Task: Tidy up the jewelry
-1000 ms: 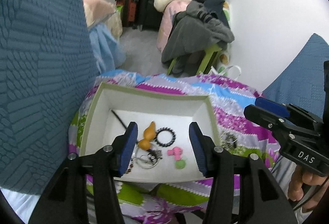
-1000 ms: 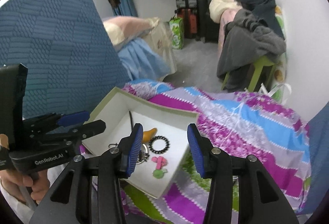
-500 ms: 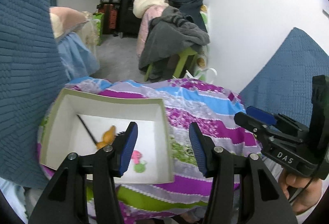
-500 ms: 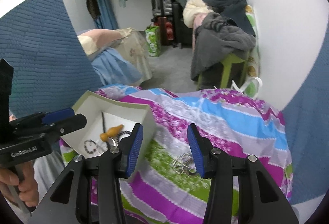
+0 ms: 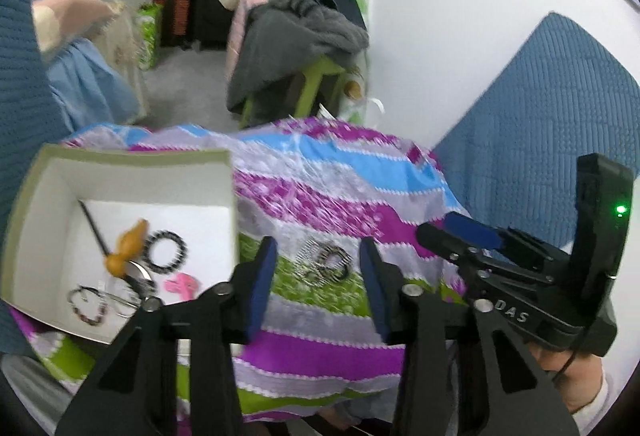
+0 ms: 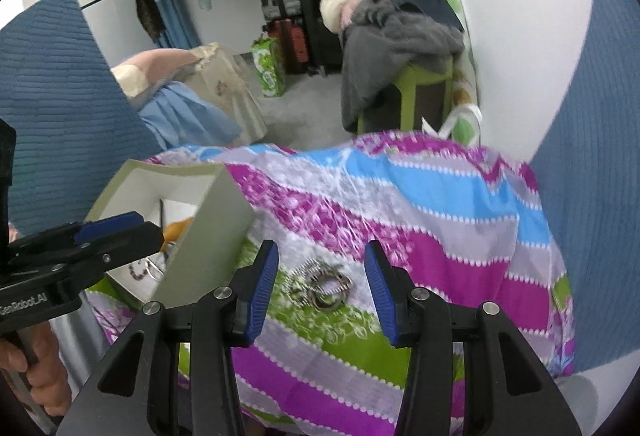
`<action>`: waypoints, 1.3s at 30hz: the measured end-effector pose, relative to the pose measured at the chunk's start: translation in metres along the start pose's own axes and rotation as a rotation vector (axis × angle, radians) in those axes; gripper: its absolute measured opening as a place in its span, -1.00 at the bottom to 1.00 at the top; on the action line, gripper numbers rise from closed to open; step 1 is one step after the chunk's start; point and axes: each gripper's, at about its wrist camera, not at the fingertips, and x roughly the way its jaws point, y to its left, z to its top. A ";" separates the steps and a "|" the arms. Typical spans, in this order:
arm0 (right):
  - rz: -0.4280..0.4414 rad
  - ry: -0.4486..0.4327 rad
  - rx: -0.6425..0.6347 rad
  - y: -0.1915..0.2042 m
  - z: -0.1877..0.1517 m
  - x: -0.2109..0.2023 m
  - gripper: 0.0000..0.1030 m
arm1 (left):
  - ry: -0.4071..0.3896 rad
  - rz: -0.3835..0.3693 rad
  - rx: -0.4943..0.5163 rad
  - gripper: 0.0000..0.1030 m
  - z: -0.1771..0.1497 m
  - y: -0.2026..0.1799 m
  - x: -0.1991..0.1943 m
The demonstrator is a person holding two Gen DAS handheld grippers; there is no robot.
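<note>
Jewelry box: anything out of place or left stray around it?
Yes. One tangled cluster of jewelry lies on the striped cloth, outside the box, to its right. The black bead bracelet, pink piece and orange-handled tool are inside. Nothing looks spilled or damaged.

Jewelry cluster [image 6: 320, 286] lying exposed on striped cloth [image 6: 420, 196], nothing covering it from above. Box wall [image 6: 208, 236] standing just beside cluster on one side, blocking low sideways approach. Left gripper [image 5: 318, 276] and right gripper [image 6: 322, 276] both crowding same spot, jaws apart, nothing between them. Far side: bare cloth lying clear toward wall.
</note>
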 end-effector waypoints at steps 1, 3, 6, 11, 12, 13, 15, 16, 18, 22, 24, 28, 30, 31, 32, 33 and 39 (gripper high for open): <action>0.000 0.010 0.005 -0.004 -0.004 0.004 -0.17 | 0.010 -0.004 0.003 -0.30 -0.002 -0.002 0.005; 0.007 0.041 0.015 -0.013 -0.014 0.015 -0.18 | 0.039 -0.007 0.005 -0.38 -0.007 -0.007 0.017; 0.014 0.083 0.017 -0.021 -0.025 0.031 -0.21 | 0.087 -0.008 0.000 -0.54 -0.013 -0.011 0.036; 0.043 0.160 0.011 -0.031 -0.042 0.069 -0.34 | 0.163 0.008 -0.026 -0.67 -0.027 -0.012 0.065; 0.047 0.171 0.012 -0.033 -0.043 0.074 -0.35 | 0.174 0.014 -0.028 -0.68 -0.029 -0.012 0.069; 0.060 0.185 0.014 -0.034 -0.043 0.081 -0.36 | 0.181 0.021 -0.030 -0.68 -0.031 -0.012 0.072; 0.083 0.213 0.010 -0.035 -0.044 0.095 -0.37 | 0.196 0.030 -0.041 -0.68 -0.033 -0.011 0.078; 0.087 0.217 0.004 -0.034 -0.044 0.100 -0.37 | 0.203 0.032 -0.045 -0.68 -0.035 -0.011 0.082; 0.103 0.231 -0.010 -0.032 -0.043 0.110 -0.40 | 0.214 0.038 -0.049 -0.68 -0.036 -0.010 0.085; 0.109 0.254 -0.038 -0.027 -0.044 0.126 -0.52 | 0.229 0.051 -0.058 -0.68 -0.037 -0.008 0.090; 0.122 0.273 -0.047 -0.027 -0.048 0.132 -0.63 | 0.225 0.065 -0.067 -0.68 -0.037 -0.006 0.090; 0.133 0.275 -0.074 -0.024 -0.049 0.128 -0.85 | 0.233 0.063 -0.087 -0.68 -0.035 -0.002 0.094; 0.139 0.277 -0.079 -0.024 -0.050 0.123 -0.88 | 0.236 0.070 -0.085 -0.68 -0.035 -0.002 0.097; 0.133 0.280 -0.082 -0.025 -0.051 0.120 -0.88 | 0.237 0.069 -0.085 -0.68 -0.035 -0.002 0.098; 0.123 0.289 -0.080 -0.027 -0.052 0.116 -0.88 | 0.239 0.068 -0.082 -0.68 -0.035 -0.003 0.099; 0.122 0.294 -0.075 -0.029 -0.053 0.113 -0.88 | 0.242 0.069 -0.077 -0.68 -0.035 -0.003 0.101; 0.056 0.349 -0.052 -0.043 -0.065 0.101 -0.88 | 0.281 0.062 -0.041 -0.62 -0.038 -0.011 0.113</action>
